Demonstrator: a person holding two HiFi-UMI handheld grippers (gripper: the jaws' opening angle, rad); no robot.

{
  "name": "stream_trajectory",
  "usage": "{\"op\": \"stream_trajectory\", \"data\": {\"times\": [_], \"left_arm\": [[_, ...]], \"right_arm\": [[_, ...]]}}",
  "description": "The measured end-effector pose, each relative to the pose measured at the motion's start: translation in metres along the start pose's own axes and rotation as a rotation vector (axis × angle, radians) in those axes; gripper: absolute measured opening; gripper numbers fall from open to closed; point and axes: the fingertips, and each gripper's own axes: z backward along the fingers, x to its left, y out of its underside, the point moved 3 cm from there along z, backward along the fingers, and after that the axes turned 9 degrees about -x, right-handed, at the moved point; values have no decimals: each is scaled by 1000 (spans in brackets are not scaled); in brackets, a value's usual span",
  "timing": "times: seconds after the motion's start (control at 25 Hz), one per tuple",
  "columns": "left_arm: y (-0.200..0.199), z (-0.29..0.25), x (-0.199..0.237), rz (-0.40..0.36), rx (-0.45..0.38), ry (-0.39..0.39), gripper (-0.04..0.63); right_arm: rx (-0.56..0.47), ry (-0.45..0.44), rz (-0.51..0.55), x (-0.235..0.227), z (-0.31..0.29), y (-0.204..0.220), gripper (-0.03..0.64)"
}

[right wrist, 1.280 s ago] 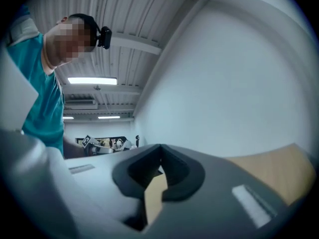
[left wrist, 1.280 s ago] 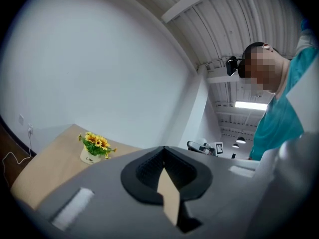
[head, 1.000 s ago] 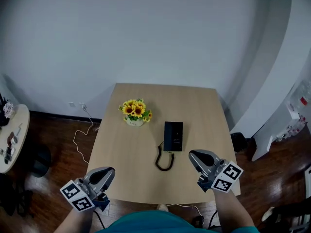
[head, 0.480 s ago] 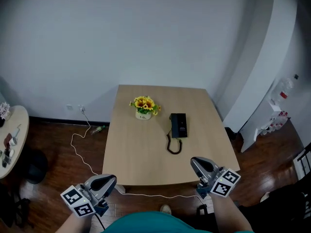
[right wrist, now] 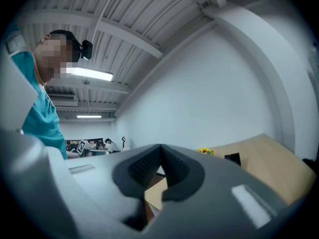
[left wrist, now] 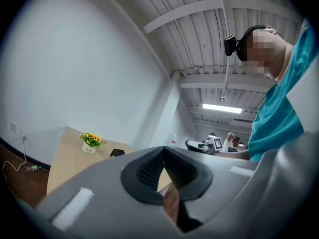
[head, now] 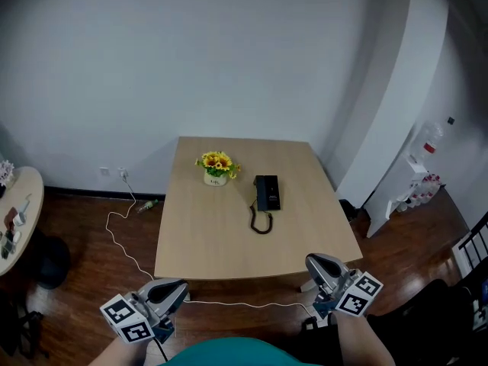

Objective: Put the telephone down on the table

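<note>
Both grippers (head: pixel 177 288) (head: pixel 313 261) well apart from telephone (head: pixel 266 191)

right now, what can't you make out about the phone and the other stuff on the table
Telephone: head view, too small to tell whether the handset sits in its cradle; keys unreadable.
Cord: head view, too small to see where it joins the telephone.
Flower pot: print too small in every view.

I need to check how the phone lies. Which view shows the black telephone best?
The head view: the black telephone lies flat on the light wooden table, seen whole from above with its coiled cord. The left gripper view and the right gripper view show it only as a small, distant dark shape.
</note>
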Motion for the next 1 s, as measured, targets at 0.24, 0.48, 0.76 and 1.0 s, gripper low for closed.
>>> {"op": "stream_trajectory", "data": {"times": [0.24,0.48,0.76,1.0], "left_arm": [[30,-18,-73,-28,17,-2,5],[73,-25,-169,-36,-2,-92,6],[100,-19,-256,-60,35,-103,6],[102,-5,-273,-60,24,-93,6]], "right_arm": [[-2,-6,-16,-4,81,-3,0],[59,-98,-14,-2,167,-1,0],[74,-171,-47,30,234,1,0],[70,-189,-95,65,257,11,0]]}}
